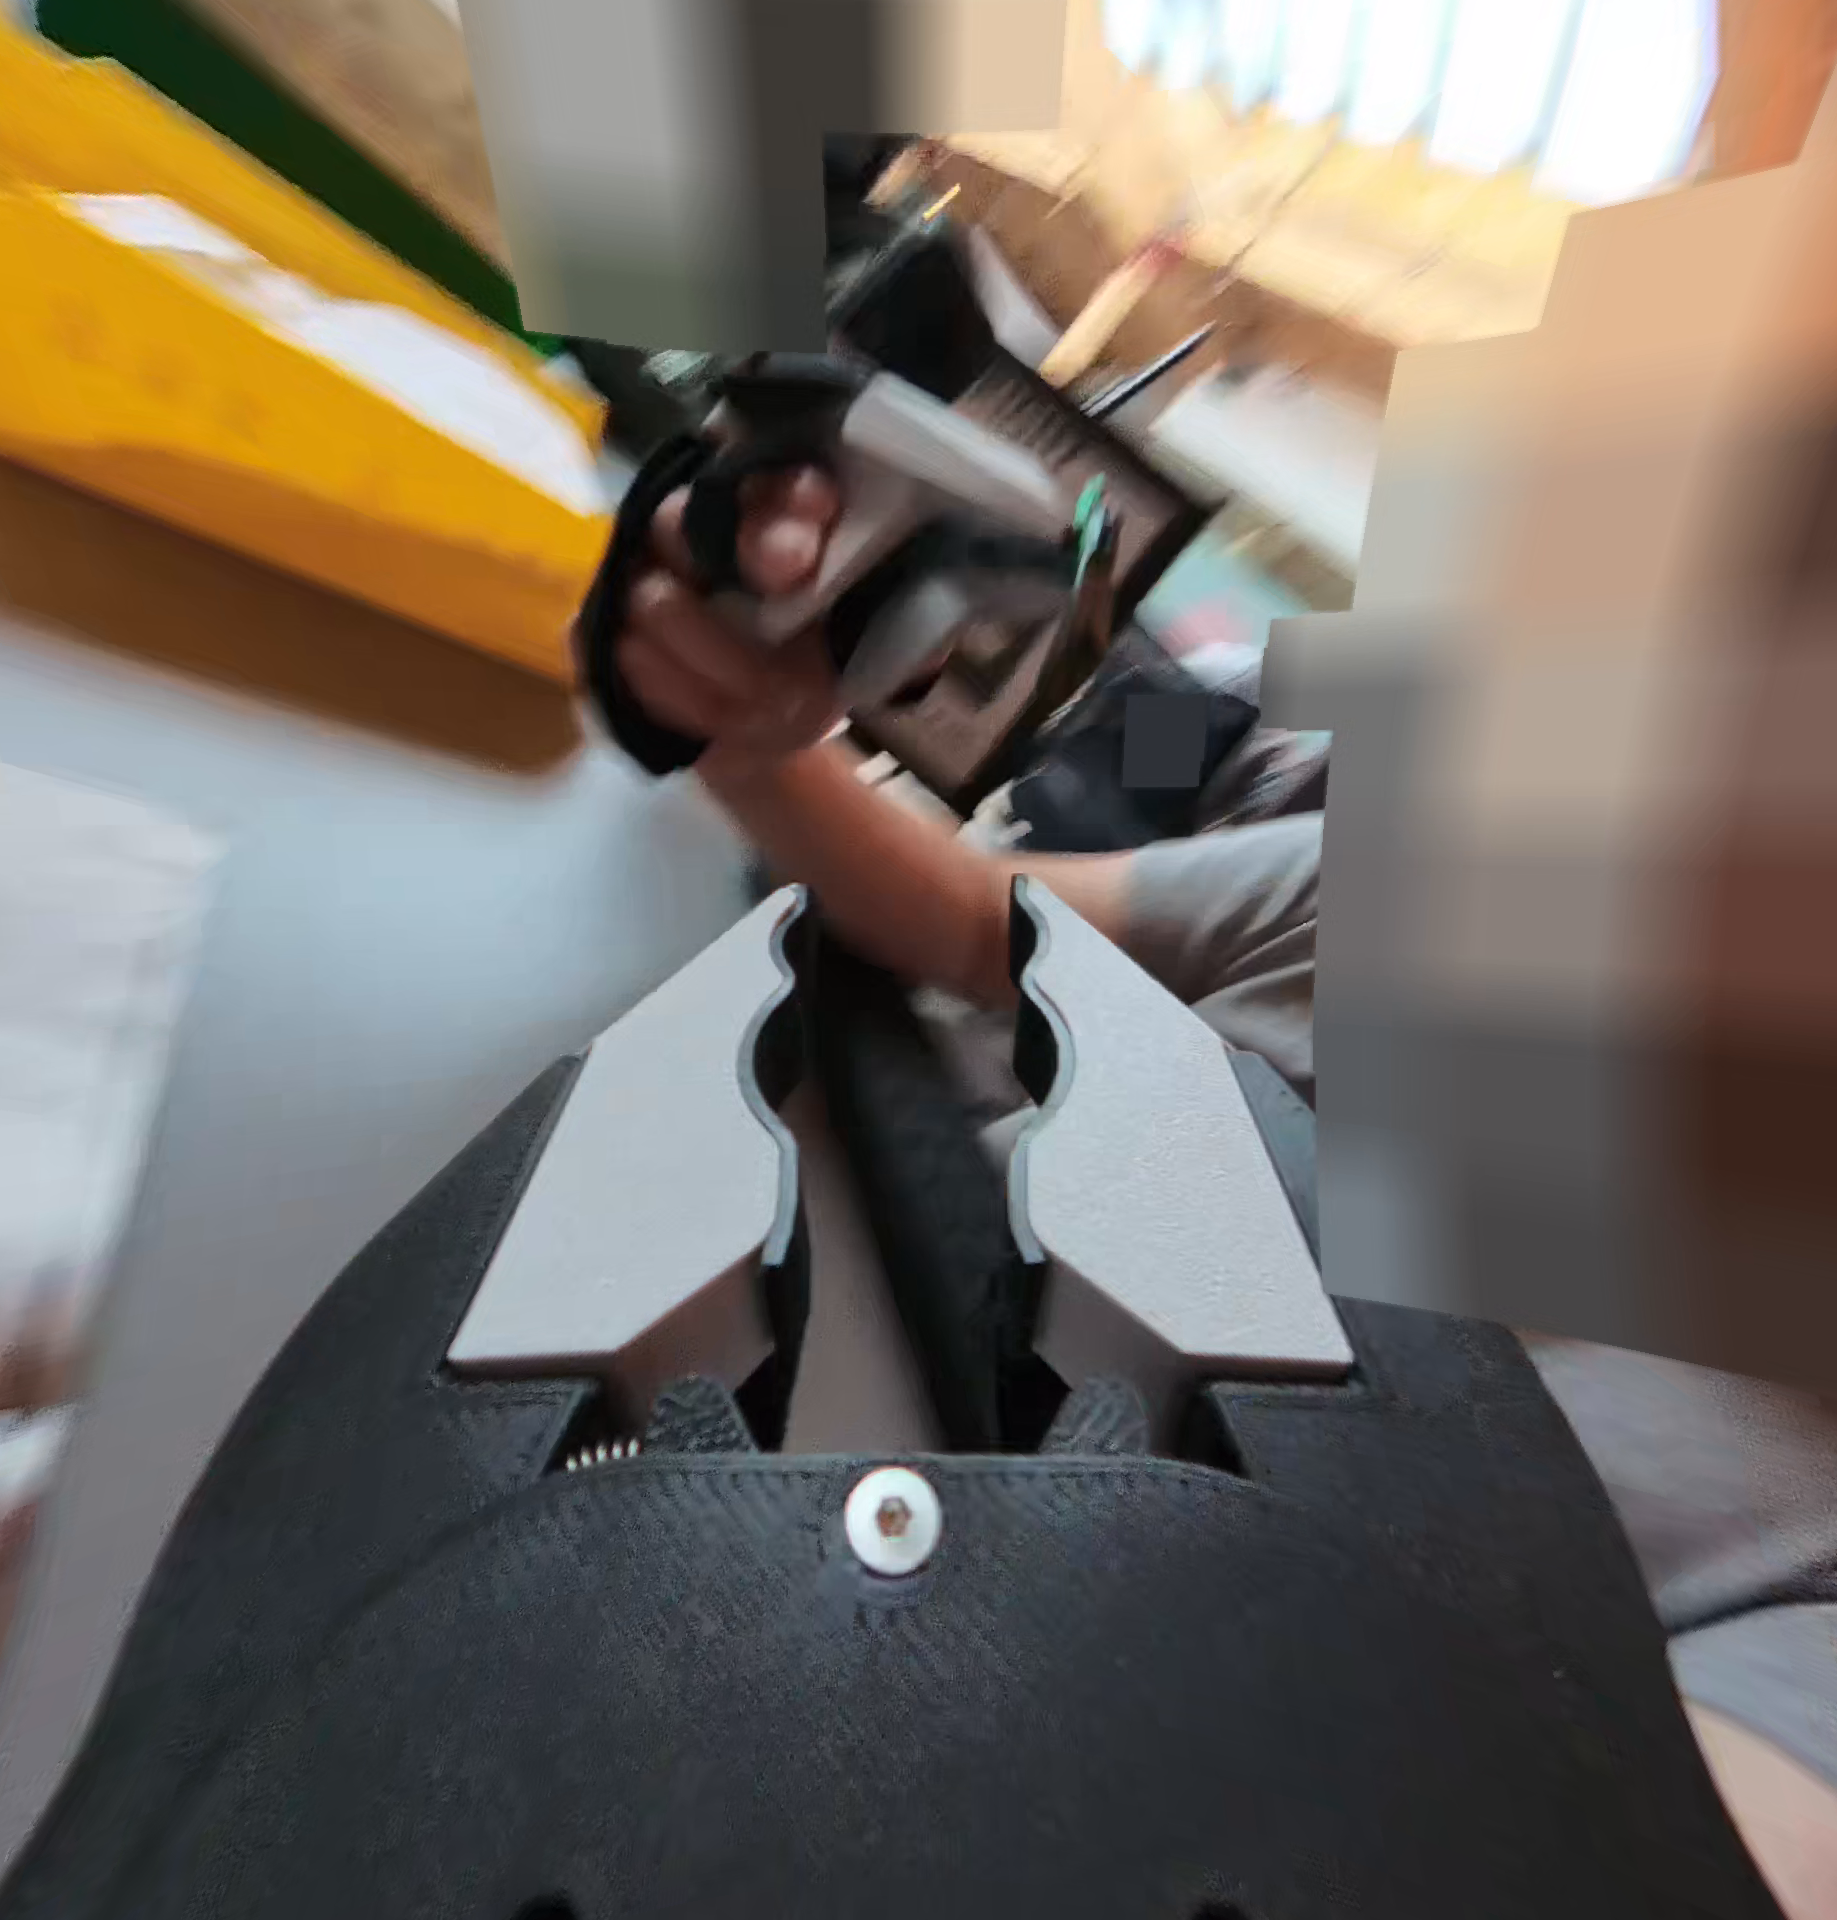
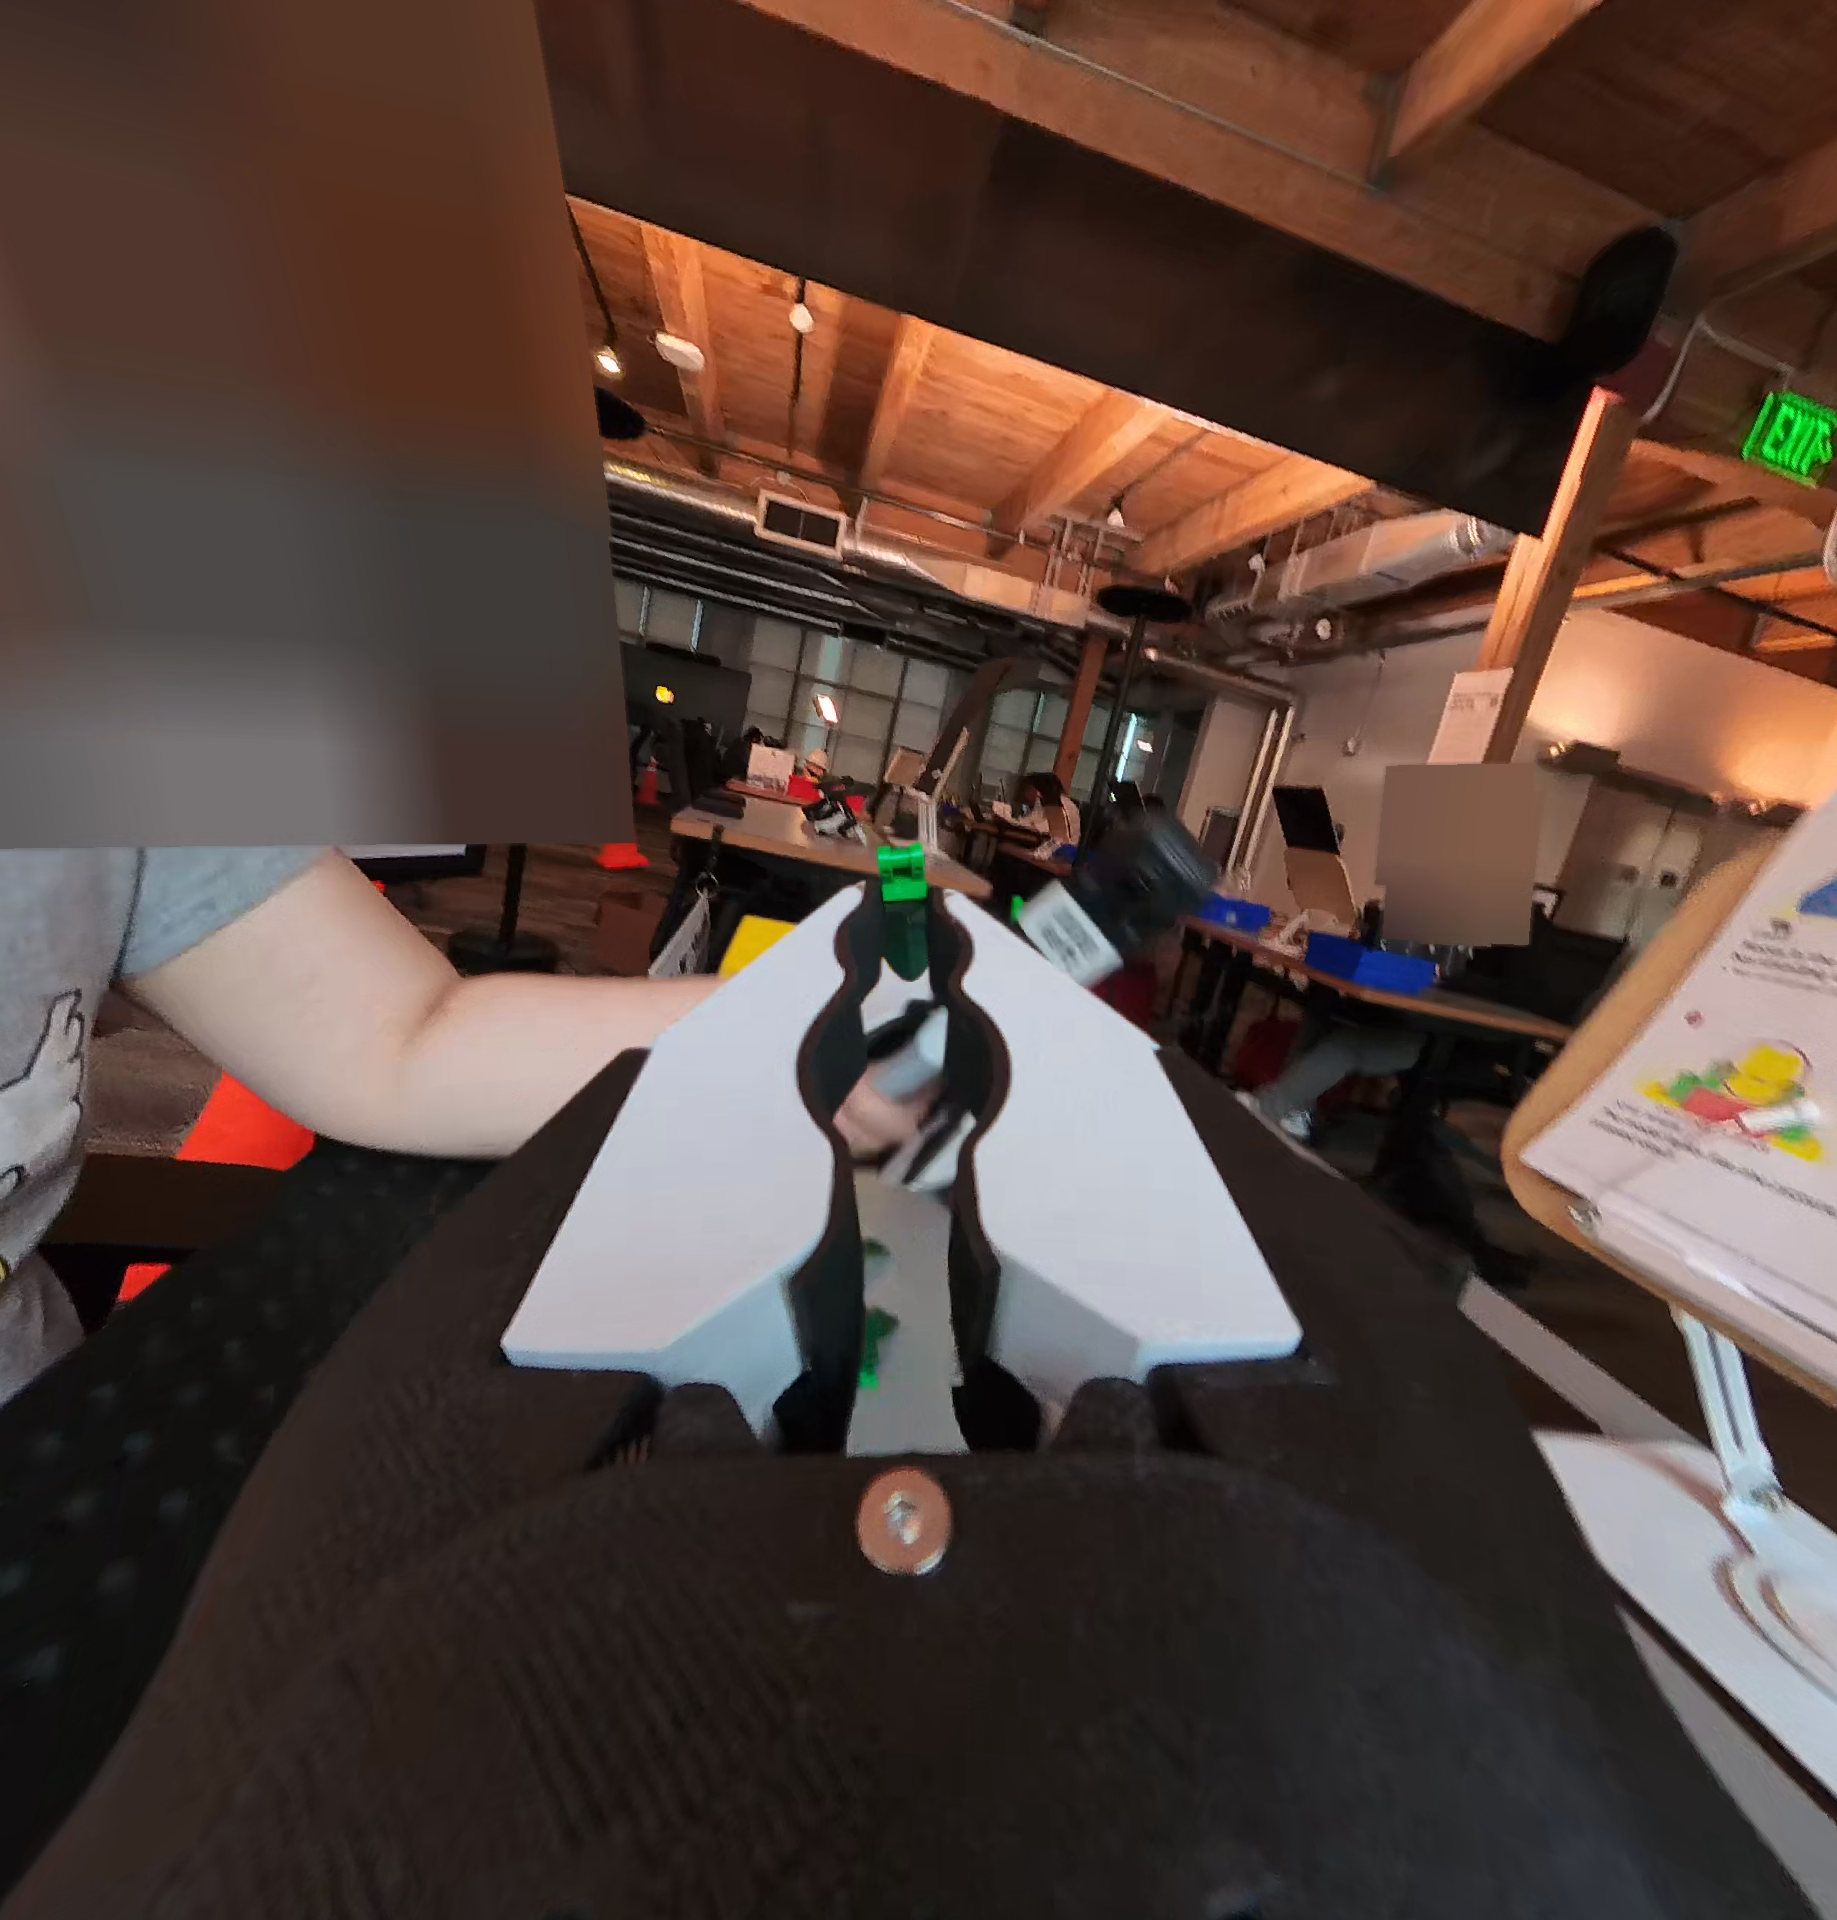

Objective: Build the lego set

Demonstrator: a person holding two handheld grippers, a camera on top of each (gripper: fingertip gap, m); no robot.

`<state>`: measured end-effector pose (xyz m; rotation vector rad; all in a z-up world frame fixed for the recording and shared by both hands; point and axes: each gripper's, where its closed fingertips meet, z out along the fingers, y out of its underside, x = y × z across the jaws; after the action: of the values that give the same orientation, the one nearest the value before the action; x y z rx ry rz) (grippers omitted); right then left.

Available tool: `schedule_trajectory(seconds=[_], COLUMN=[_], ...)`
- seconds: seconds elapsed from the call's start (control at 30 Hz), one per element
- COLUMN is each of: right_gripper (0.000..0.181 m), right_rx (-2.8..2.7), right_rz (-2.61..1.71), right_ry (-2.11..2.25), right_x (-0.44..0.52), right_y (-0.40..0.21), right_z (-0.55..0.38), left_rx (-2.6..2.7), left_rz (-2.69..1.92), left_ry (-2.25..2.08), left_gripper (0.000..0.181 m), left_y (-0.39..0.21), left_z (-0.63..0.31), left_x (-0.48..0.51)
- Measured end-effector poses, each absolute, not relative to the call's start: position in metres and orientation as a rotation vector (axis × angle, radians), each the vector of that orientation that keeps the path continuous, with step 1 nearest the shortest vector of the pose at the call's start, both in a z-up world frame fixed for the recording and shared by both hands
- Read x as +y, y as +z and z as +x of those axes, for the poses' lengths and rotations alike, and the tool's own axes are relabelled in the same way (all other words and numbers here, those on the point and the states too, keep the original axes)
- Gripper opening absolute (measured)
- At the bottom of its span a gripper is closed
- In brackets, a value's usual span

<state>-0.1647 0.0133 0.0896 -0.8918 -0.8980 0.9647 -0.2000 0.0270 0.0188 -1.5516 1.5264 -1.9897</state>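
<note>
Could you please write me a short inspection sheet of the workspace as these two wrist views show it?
Surface: a pale tabletop, blurred in the left wrist view.
Job's things: a small green lego piece clamped at the fingertips of the right hand-held gripper; an instruction booklet on a stand to its right; a yellow box, blurred.
Clutter: nothing seen.
Grippers: the left hand-held gripper is open and empty; the right one is shut on the piece, raised in the air.
Cables: nothing seen.
Surroundings: wooden ceiling beams, worktables with blue bins, people seated far off.
</note>
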Motion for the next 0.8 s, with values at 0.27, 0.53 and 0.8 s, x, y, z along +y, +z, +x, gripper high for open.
schedule_trajectory(seconds=[0.27, 0.53, 0.8], right_gripper=[0.006, 0.006, 0.006], right_rx=[-0.805, -0.768, -0.736], right_rz=[-1.091, -1.092, -1.088], right_ry=[0.937, 0.916, 0.897], right_x=[0.062, 0.065, 0.068], right_y=[0.05, 0.053, 0.056], right_z=[-0.12, -0.101, -0.089], left_rx=[2.254, 2.388, 2.491], left_rz=[-1.51, -1.848, -1.834], left_ry=[-0.818, -0.342, -0.225], left_gripper=[0.009, 0.022, 0.018], left_y=[-0.076, -0.138, -0.16], left_z=[-0.228, -0.235, -0.238], left_x=[0.005, 0.008, 0.001])
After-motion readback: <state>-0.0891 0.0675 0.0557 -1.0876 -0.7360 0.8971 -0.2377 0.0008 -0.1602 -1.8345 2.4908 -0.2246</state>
